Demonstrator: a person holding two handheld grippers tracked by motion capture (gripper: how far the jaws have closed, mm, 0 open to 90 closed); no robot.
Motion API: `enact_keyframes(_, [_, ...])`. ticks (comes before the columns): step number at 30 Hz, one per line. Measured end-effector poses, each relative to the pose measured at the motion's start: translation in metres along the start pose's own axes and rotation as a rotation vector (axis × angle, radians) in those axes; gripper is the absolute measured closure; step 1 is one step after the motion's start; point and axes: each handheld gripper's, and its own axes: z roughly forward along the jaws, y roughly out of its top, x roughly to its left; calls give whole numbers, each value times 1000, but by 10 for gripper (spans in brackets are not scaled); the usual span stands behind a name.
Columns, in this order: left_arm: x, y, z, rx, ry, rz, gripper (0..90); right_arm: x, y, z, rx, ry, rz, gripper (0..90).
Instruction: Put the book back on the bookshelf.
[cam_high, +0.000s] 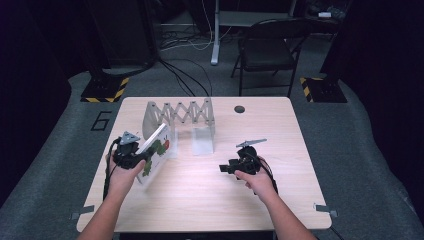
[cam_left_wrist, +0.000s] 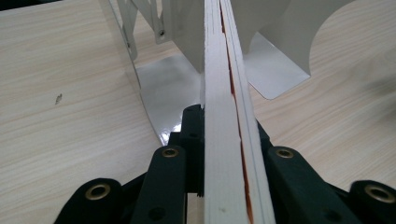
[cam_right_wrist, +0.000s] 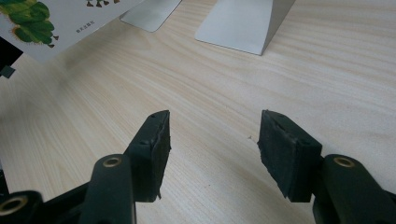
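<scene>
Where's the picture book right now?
In the high view the picture book sits left of centre, clamped in the left gripper, beside the expandable metal bookend rack.

Thin white board book (cam_high: 156, 152): cover white with a green caterpillar figure and small red marks; page edges off-white with an orange-red line in the left gripper view (cam_left_wrist: 233, 116). Expanding metal book rack (cam_high: 182, 117): pale grey, lattice-patterned. Rectangular wooden table (cam_high: 210, 200): light beige with fine straight grain. Black two-jaw left gripper (cam_high: 131, 156) and black two-jaw right gripper (cam_high: 227, 168): matte black, brass-coloured rivets. Floor blocks (cam_high: 105, 90): yellow-black hazard stripes.
</scene>
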Motion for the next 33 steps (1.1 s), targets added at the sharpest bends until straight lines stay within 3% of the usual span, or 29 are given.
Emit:
enact_keyframes(13, [-3,5,14,6,71,-25,762,-1,0,2,-4,-7,-24,433])
enact_keyframes(15, [-3,5,17,-3,87,-25,762,0,0,1,3,-3,1,433])
enact_keyframes(22, [-4,9,28,-23,126,-65,762,0,0,1,2,-4,-7,433])
enact_keyframes(33, [-2,20,41,-32,172,-87,761,-1,0,1,3,-1,2,432])
